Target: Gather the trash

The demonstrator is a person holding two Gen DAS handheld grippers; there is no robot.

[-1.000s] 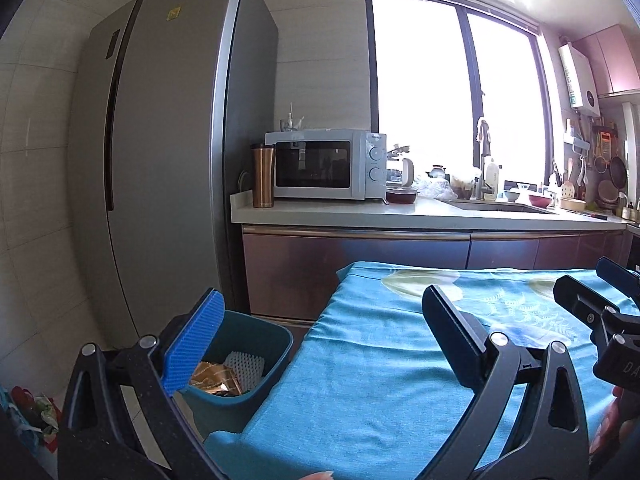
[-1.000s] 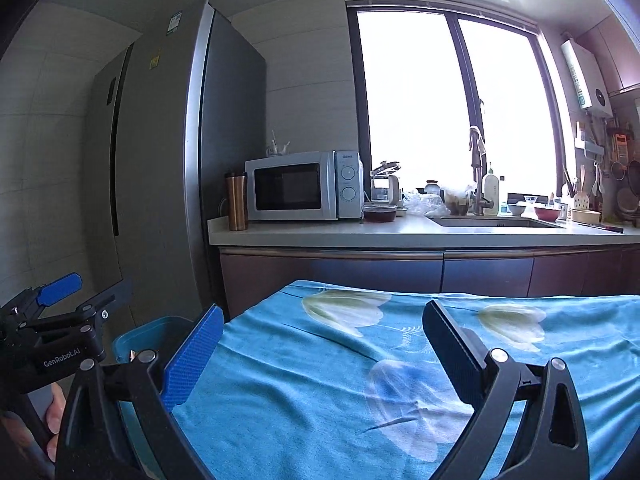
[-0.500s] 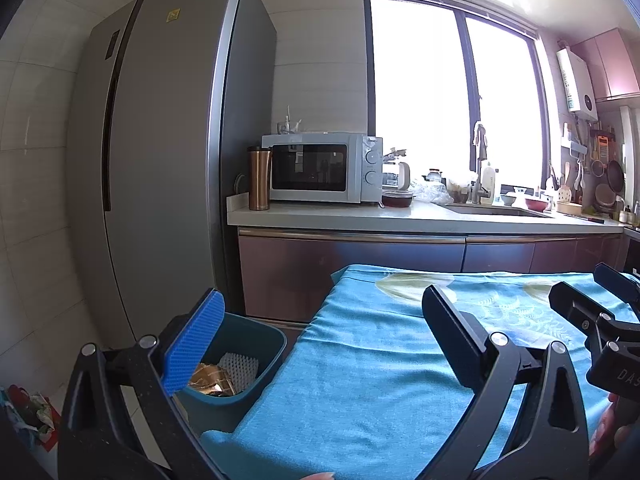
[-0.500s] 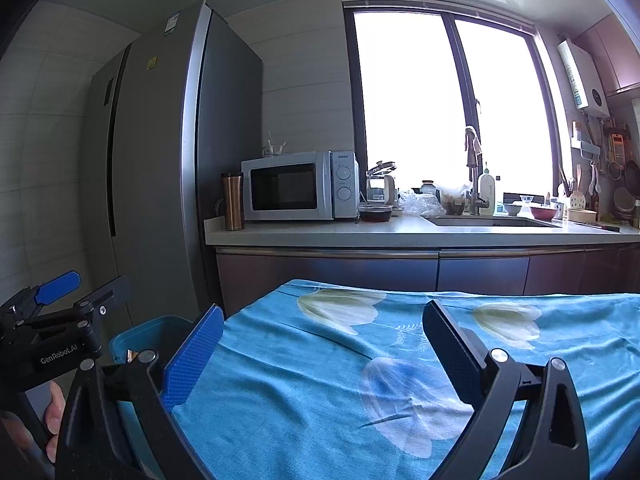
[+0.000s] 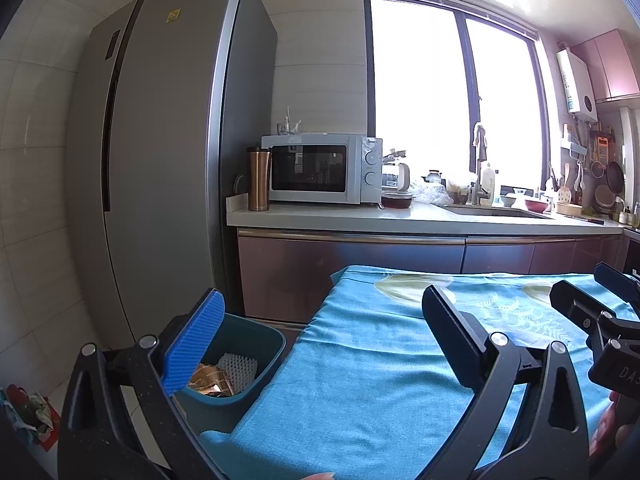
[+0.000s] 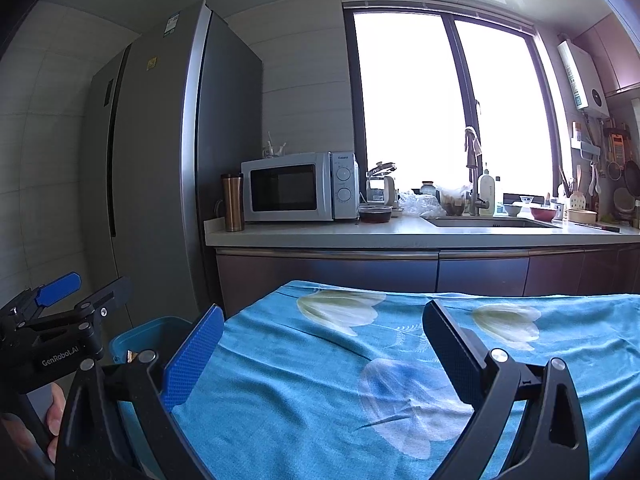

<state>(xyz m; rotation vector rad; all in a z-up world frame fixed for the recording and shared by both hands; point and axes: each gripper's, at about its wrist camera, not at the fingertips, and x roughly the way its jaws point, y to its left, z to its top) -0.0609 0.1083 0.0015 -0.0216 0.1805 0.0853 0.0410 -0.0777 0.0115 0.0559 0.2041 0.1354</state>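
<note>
Both sets of my jaws stand wide apart and grip nothing: my left gripper [image 5: 320,336] hangs over the near left edge of the surface [image 5: 360,380], and my right gripper [image 6: 320,344] hangs over the middle of it, just to the right of the other. Each shows in the other's view, the right one at the far right edge of the left camera, the left one at the lower left of the right camera with my fingers [image 6: 56,412] wrapped on its handle. Under them spreads a blue cloth [image 6: 320,380] printed with pale flowers, bare of litter as far as I can see. Just beside the cloth's left edge, down on the floor, stands a teal bin [image 5: 256,344]; inside it lie the trash pieces, a crumpled golden wrapper [image 5: 210,380] touching a white foam net [image 5: 238,370]. Beyond rise a tall grey fridge [image 5: 160,160] and a kitchen counter [image 5: 400,218] carrying a microwave [image 5: 320,168] and a copper tumbler [image 5: 258,178].
</note>
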